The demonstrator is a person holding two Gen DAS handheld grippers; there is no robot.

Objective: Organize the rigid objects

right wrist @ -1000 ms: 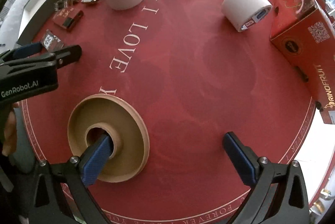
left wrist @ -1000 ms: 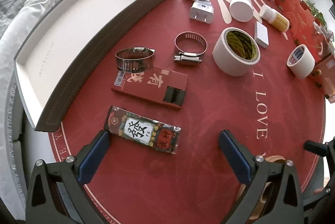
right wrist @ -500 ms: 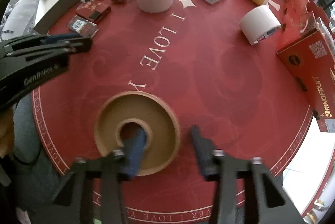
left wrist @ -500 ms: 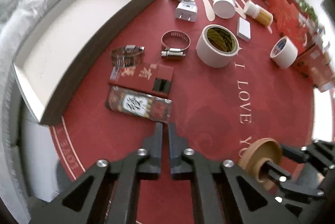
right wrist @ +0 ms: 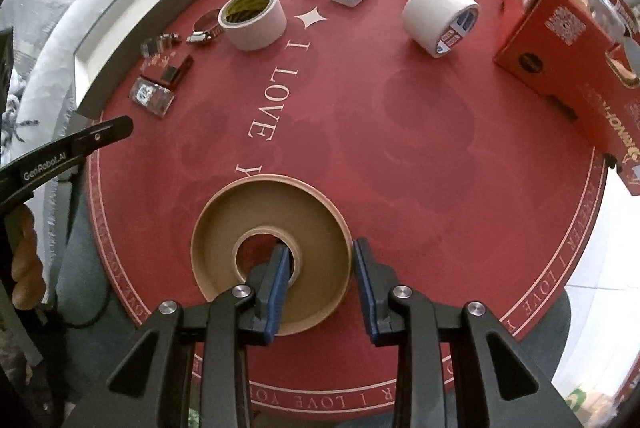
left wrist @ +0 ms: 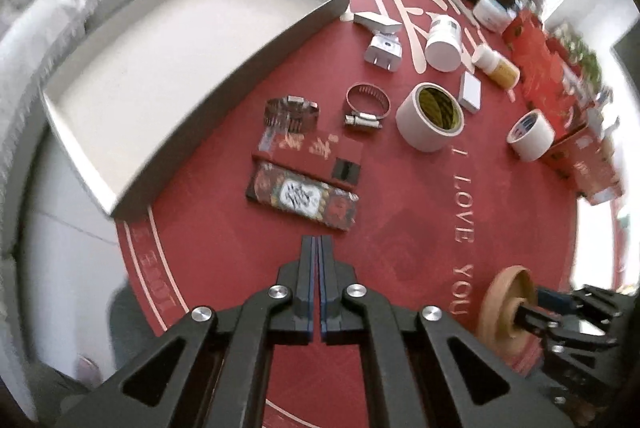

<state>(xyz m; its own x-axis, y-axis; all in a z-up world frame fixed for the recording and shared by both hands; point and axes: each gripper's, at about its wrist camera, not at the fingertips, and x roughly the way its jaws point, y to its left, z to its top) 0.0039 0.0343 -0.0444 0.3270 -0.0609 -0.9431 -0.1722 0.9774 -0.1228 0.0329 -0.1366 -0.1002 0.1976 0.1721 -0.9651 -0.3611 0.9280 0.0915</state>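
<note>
My right gripper (right wrist: 320,248) is shut on a flat brown tape roll (right wrist: 240,212). One finger sits in the core hole and the other presses the outer rim. In the left wrist view the brown tape roll (left wrist: 504,304) hangs tilted from the right gripper (left wrist: 534,308), above the red mat's near edge. My left gripper (left wrist: 316,240) is shut with nothing in it, just in front of a patterned flat box (left wrist: 302,196). An empty grey tray (left wrist: 240,84) with a white inside lies at the left.
Beyond the patterned box lie a red box (left wrist: 312,156), two hose clamps (left wrist: 292,112) (left wrist: 366,104) and two white tape rolls (left wrist: 430,116) (left wrist: 530,134). A plug, a white jar and a yellow bottle (left wrist: 496,66) lie further back. An orange carton (right wrist: 560,48) stands at the right.
Both grippers went from wide open to shut, the right one closing on the brown tape roll's wall. Both have risen from the mat, and the roll has come up with the right one.
</note>
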